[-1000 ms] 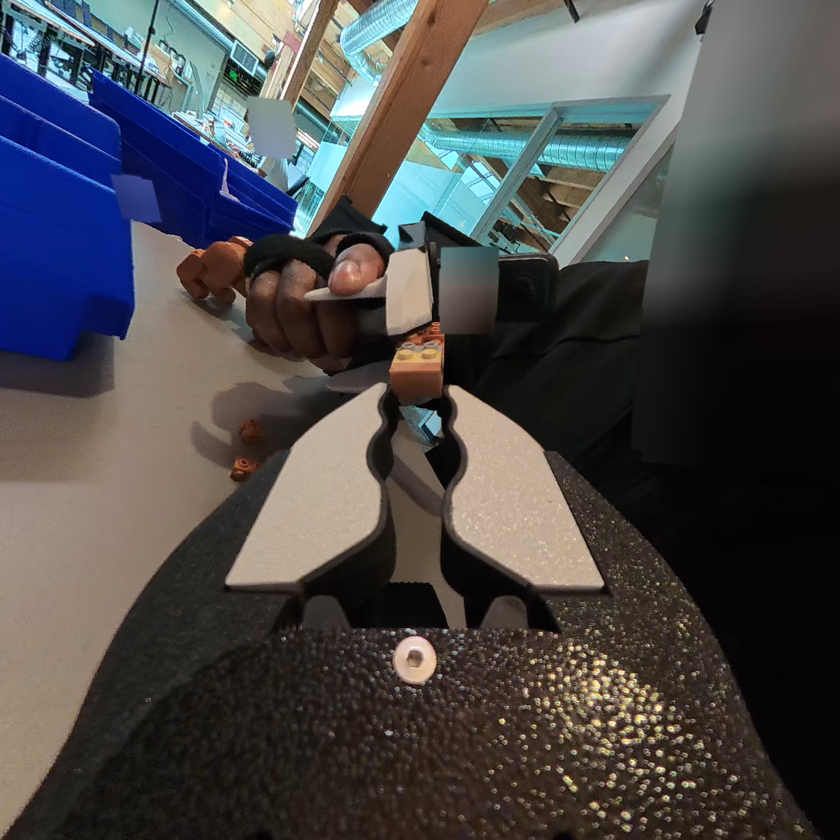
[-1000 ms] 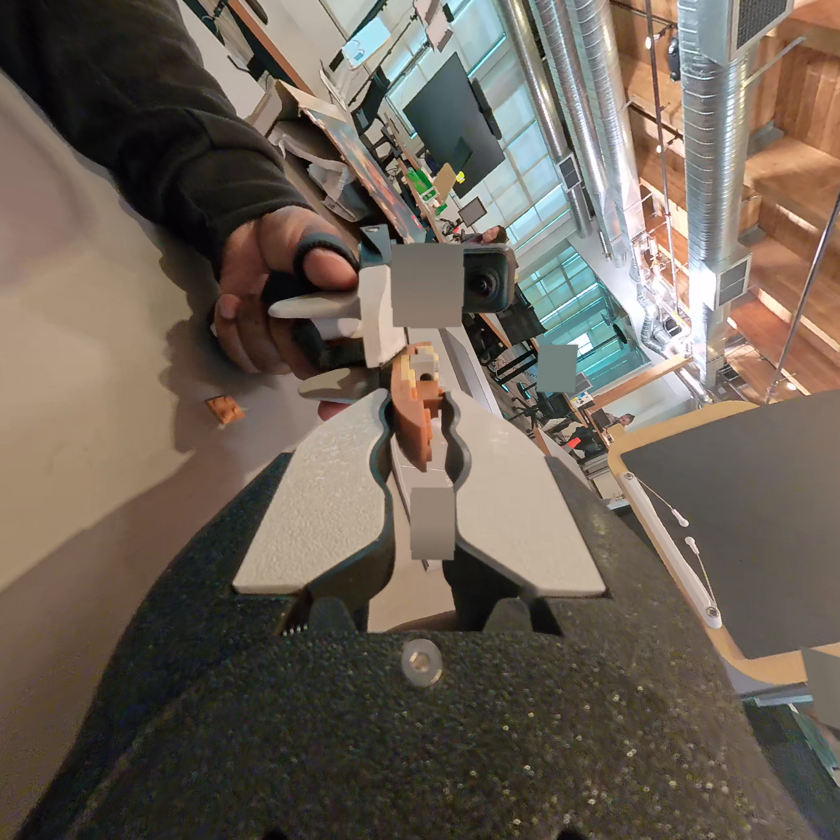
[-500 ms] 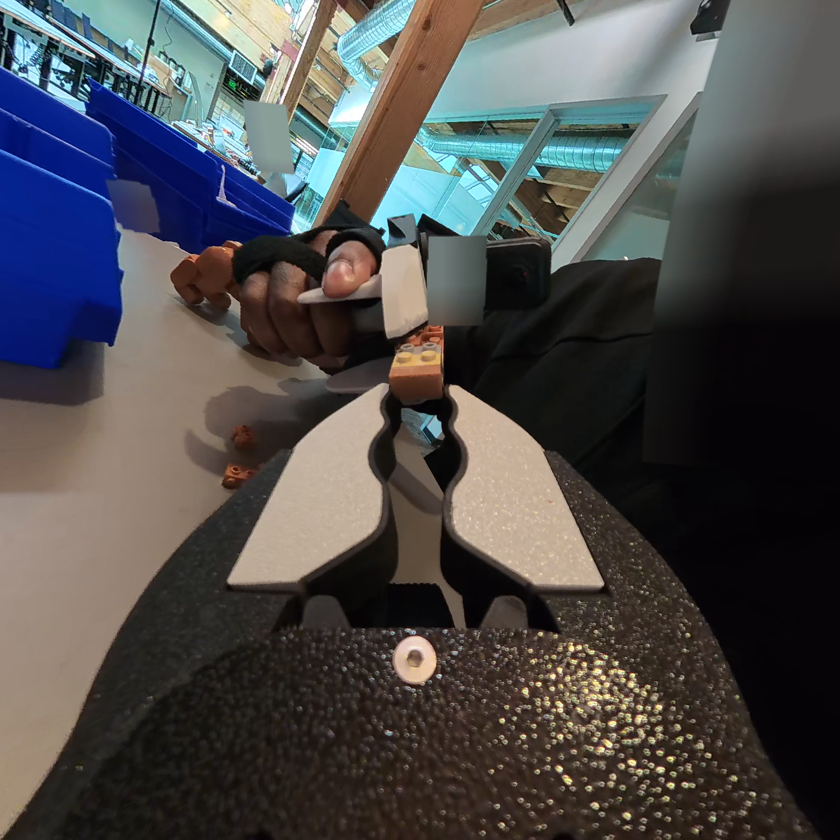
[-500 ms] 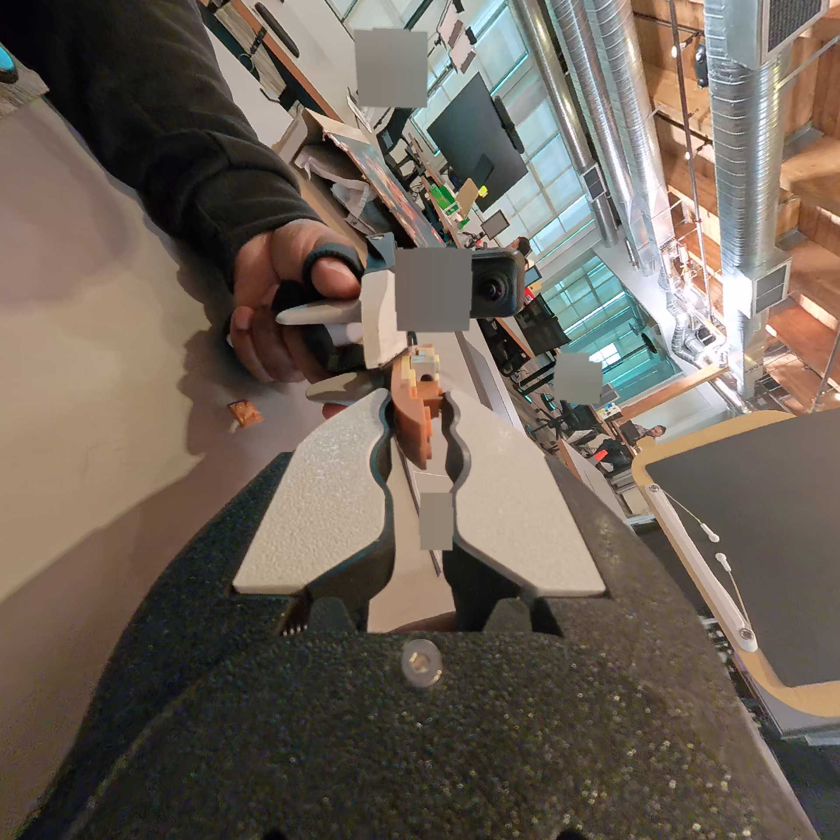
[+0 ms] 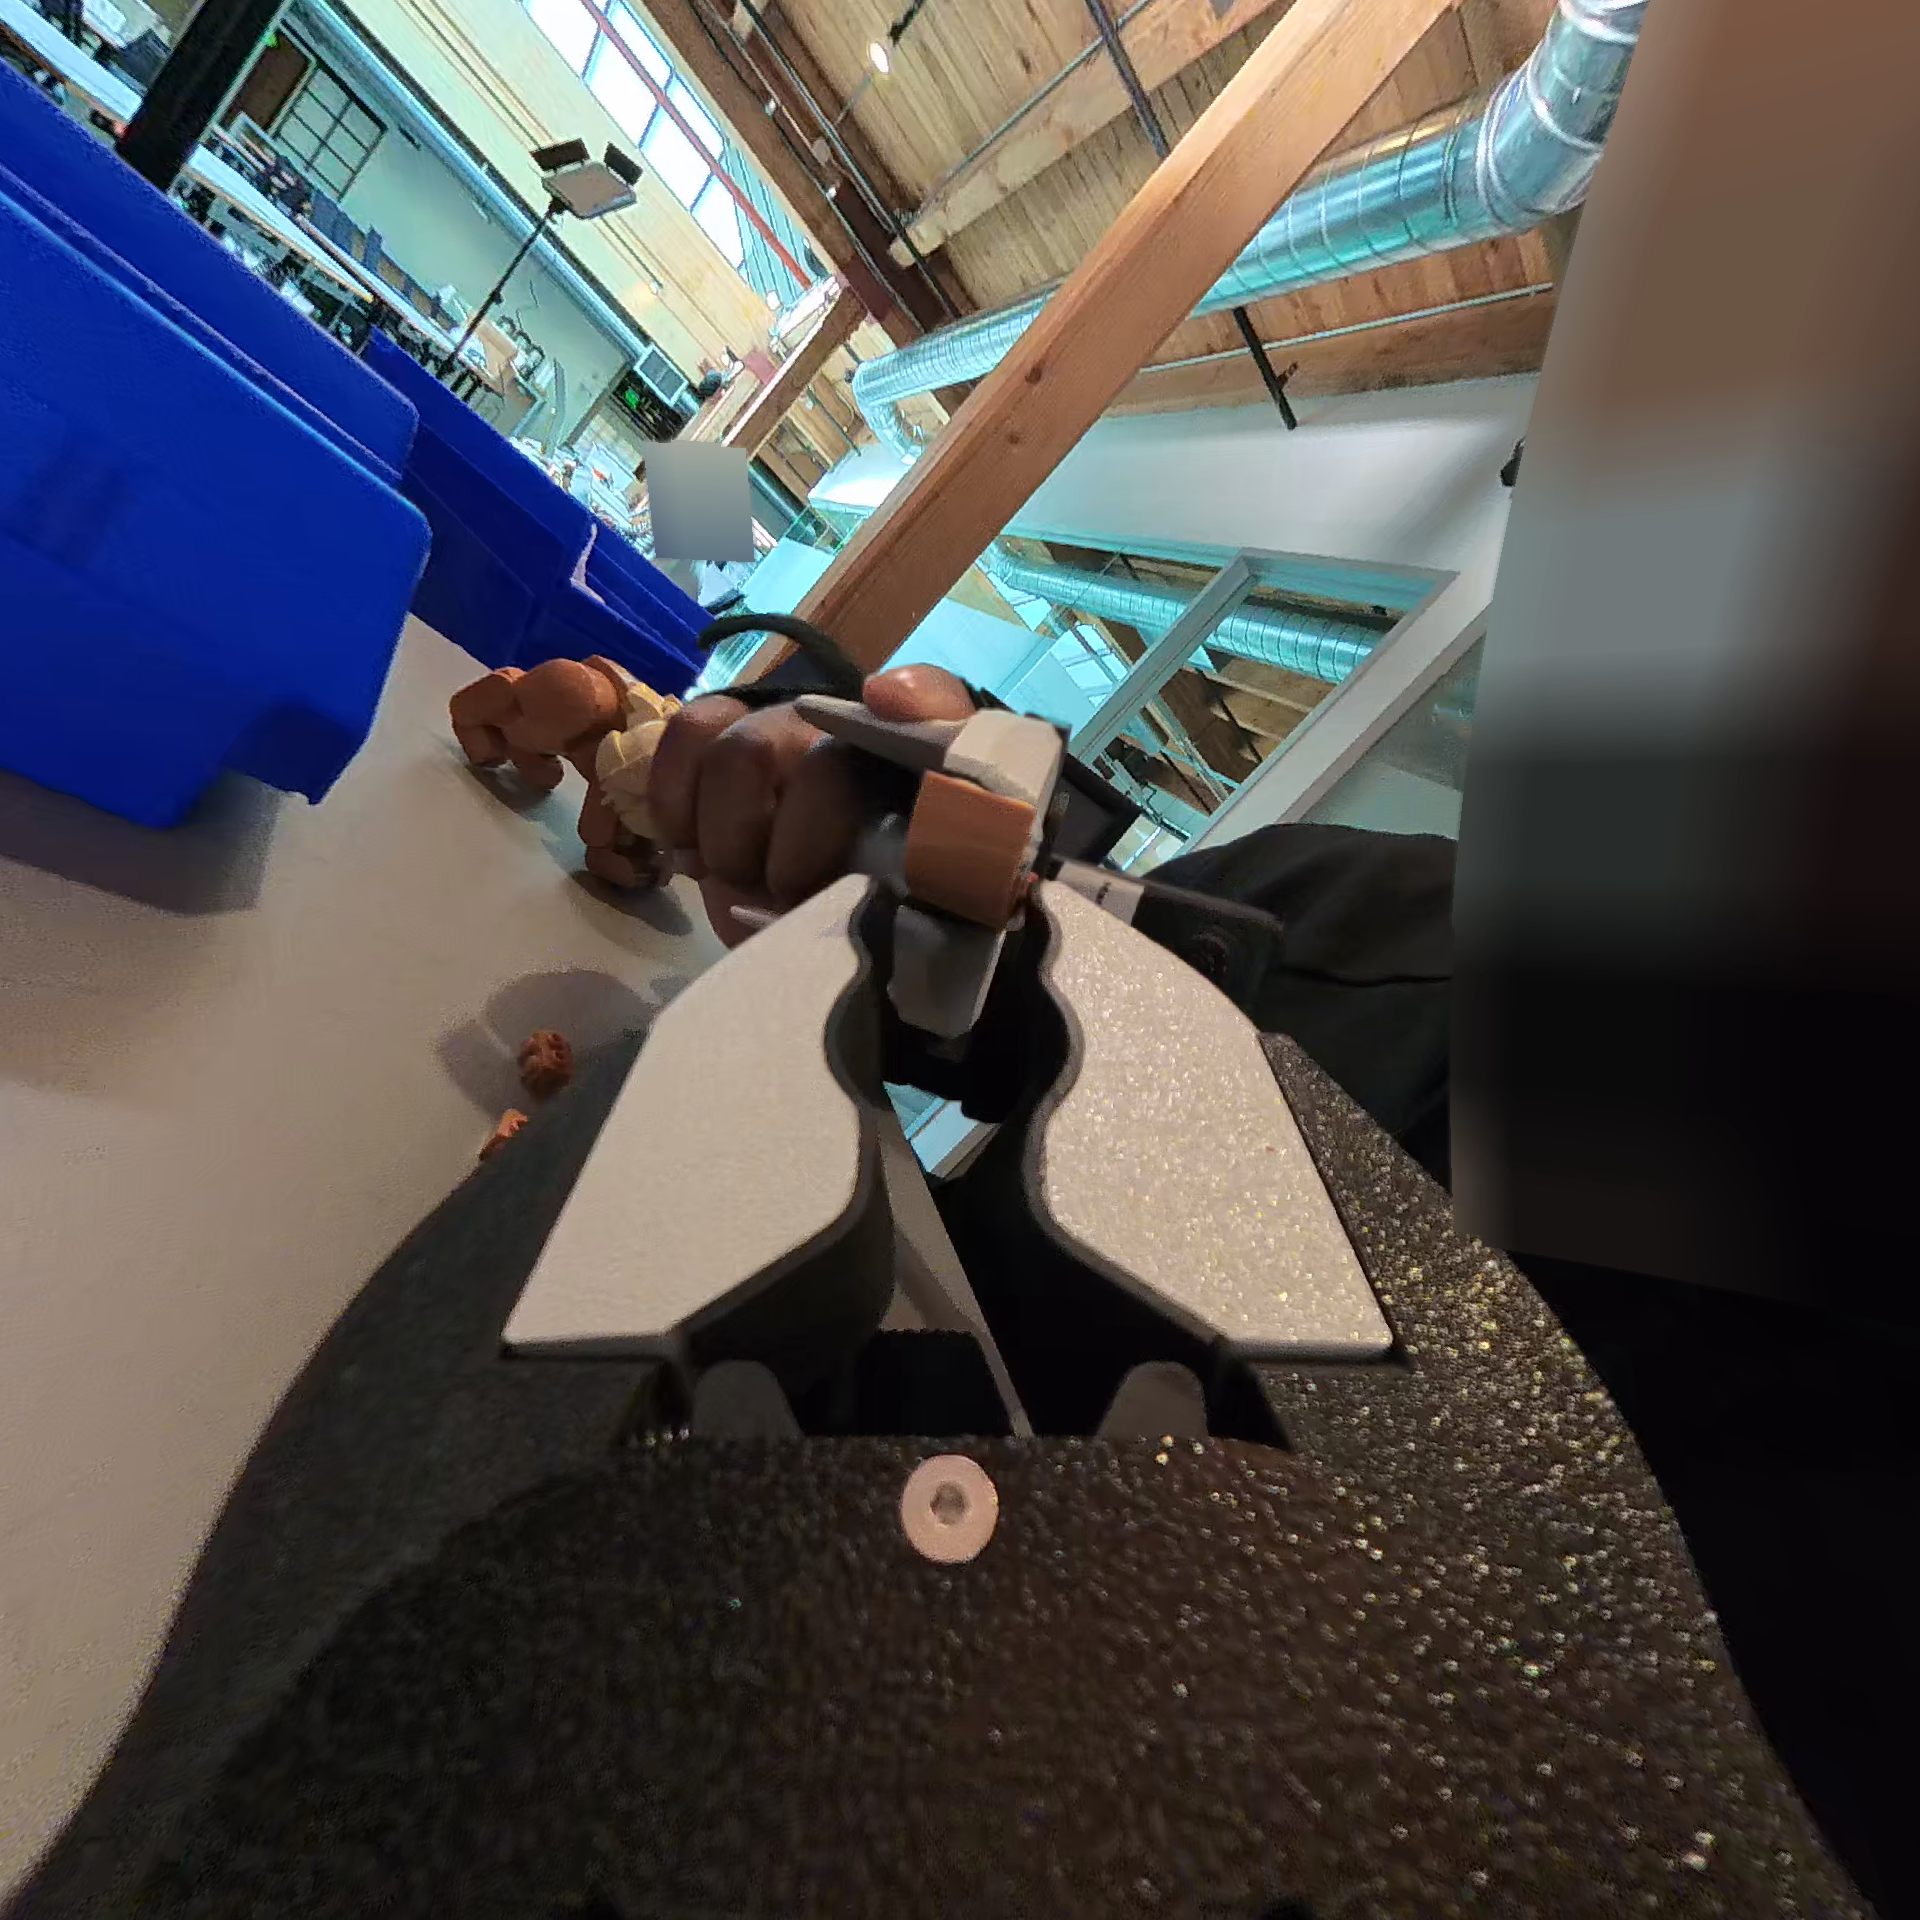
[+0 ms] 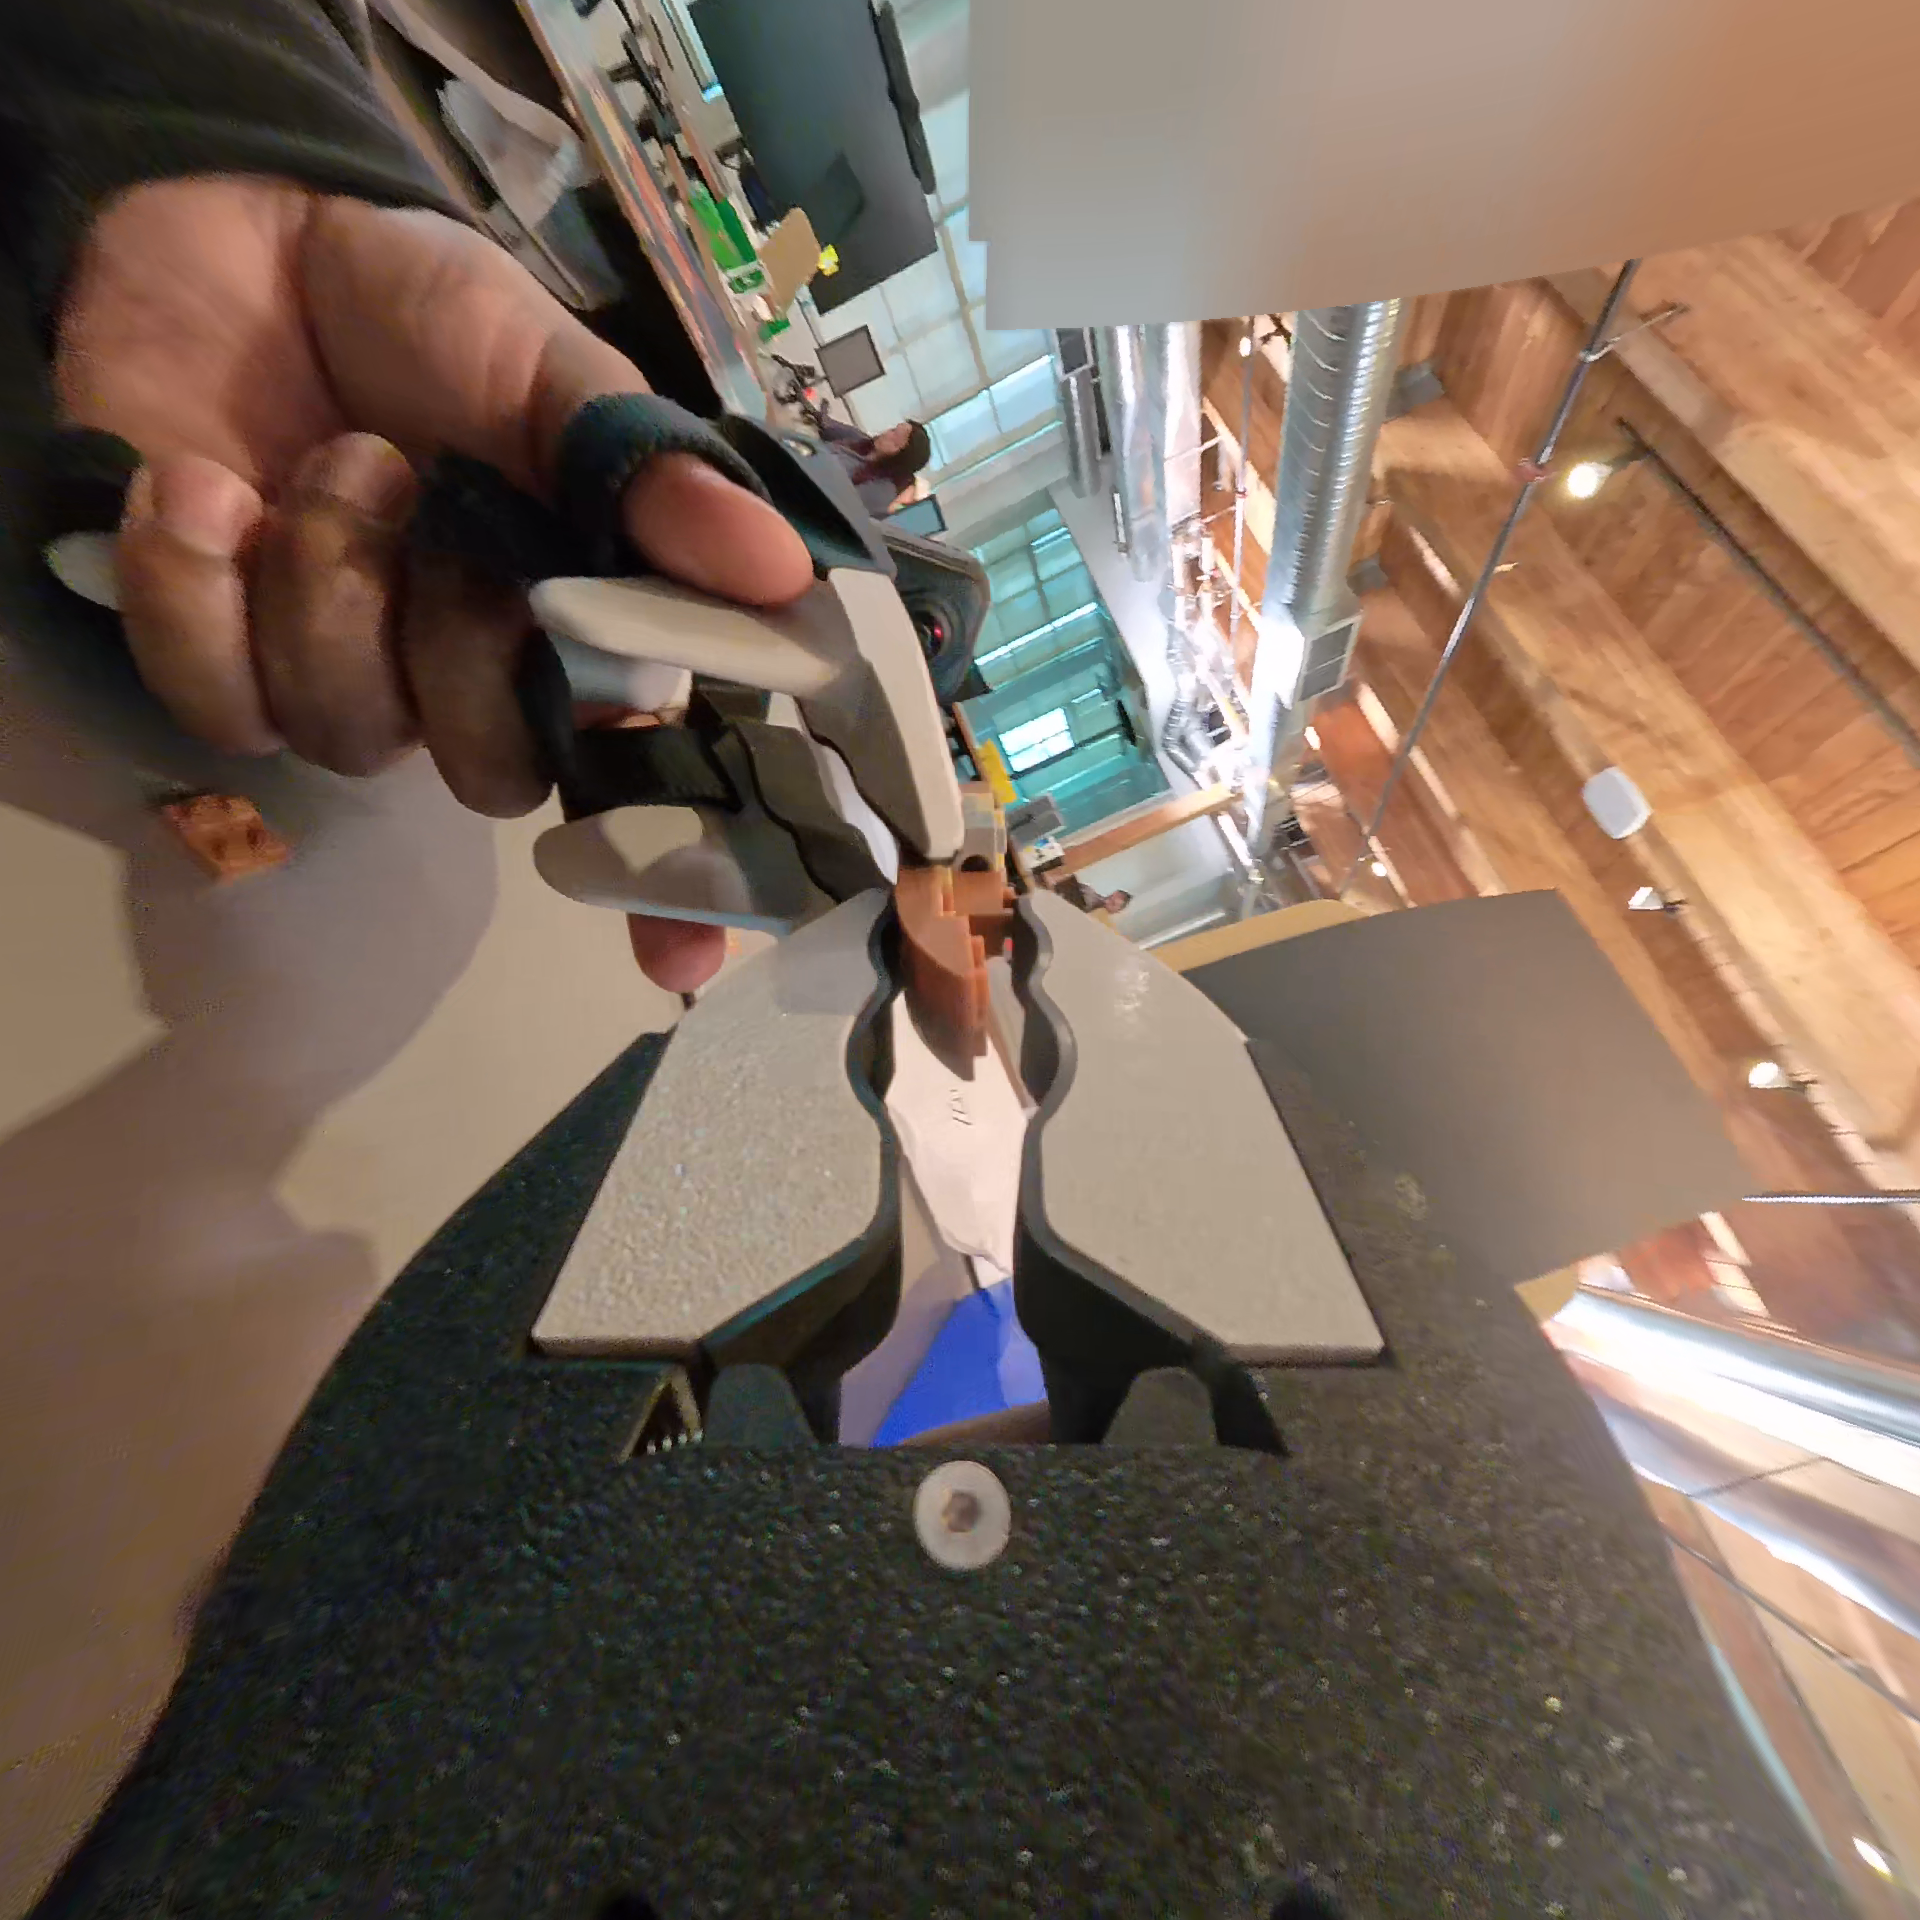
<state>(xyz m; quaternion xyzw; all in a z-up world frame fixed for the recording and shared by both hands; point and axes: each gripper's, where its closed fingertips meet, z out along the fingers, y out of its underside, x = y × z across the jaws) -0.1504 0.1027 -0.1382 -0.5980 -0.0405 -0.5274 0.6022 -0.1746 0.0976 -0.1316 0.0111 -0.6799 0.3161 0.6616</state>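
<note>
My right gripper (image 6: 956,914) is shut on a small brown brick build (image 6: 945,977) with a grey and tan piece at its far end, held above the grey table (image 6: 125,1195). In the left wrist view the same build (image 5: 966,847) sits pinched between the right gripper's white fingers (image 5: 1003,743). My left gripper (image 5: 951,899) is open, with its tips on either side of the build and a gap at the left pad. In the right wrist view one of its fingers (image 6: 883,707) touches the build's far end. A hand holds each gripper.
A brown and cream brick figure (image 5: 551,717) stands on the table near blue bins (image 5: 156,571). Two small brown pieces (image 5: 545,1060) lie near my left gripper. A brown plate (image 6: 223,831) lies on the table. A dark board (image 6: 1455,1091) is at the right. Only a small space, under 4 cm, lies between the two pairs of fingers.
My left jaws have widened and no longer pinch the brick build. The two grippers have come closer and tilted. My right gripper keeps its hold.
</note>
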